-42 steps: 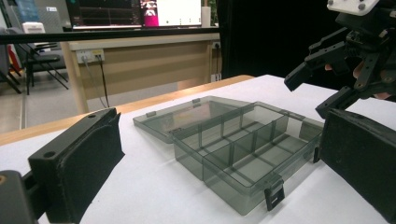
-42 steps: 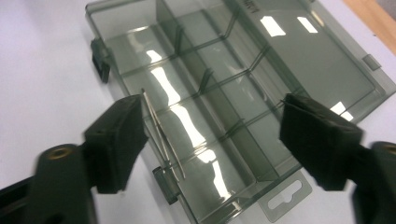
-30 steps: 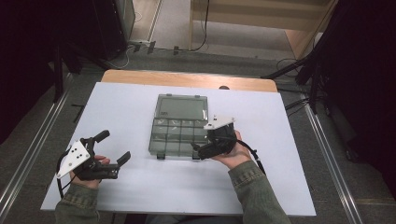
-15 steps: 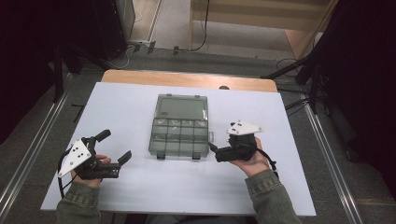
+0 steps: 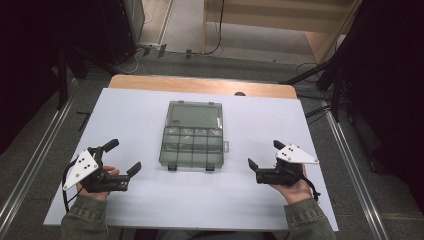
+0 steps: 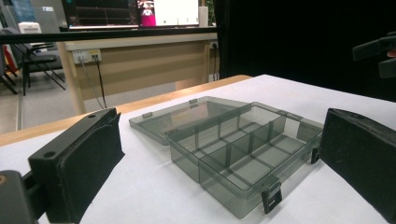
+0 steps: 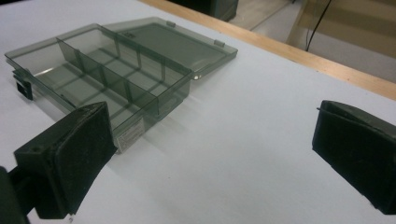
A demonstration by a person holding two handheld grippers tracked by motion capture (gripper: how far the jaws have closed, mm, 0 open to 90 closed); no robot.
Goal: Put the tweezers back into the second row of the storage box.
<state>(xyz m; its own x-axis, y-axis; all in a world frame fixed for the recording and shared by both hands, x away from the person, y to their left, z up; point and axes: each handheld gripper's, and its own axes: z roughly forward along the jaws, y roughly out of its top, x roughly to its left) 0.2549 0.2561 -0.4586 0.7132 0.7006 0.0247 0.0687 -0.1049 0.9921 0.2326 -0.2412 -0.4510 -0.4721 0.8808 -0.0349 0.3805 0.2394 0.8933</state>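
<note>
The smoke-grey compartment box is lying in the middle of the white counter, its lid folded flat behind it and its dividers showing. As far as the tinted plastic lets one judge, the compartments are holding nothing.

The left tool is resting low on the counter near its front left corner, well apart from the box, with its jaws spread wide and gripping nothing. The right tool is sitting near the front right, likewise wide and holding nothing, clear of the box's right wall. In the left gripper view the box is lying between the two black pads, farther off; in the right gripper view its near corner is showing just beyond the left pad.

The risks from here are mostly in the box itself. It is looking light and is sitting loose on a smooth surface, so a one-sided push is likely to make it skate or turn instead of closing. The two small front latches are sticking out, and a jaw coming in low could be catching one. Lifting the lid by a single corner could be twisting the hinge.
</note>
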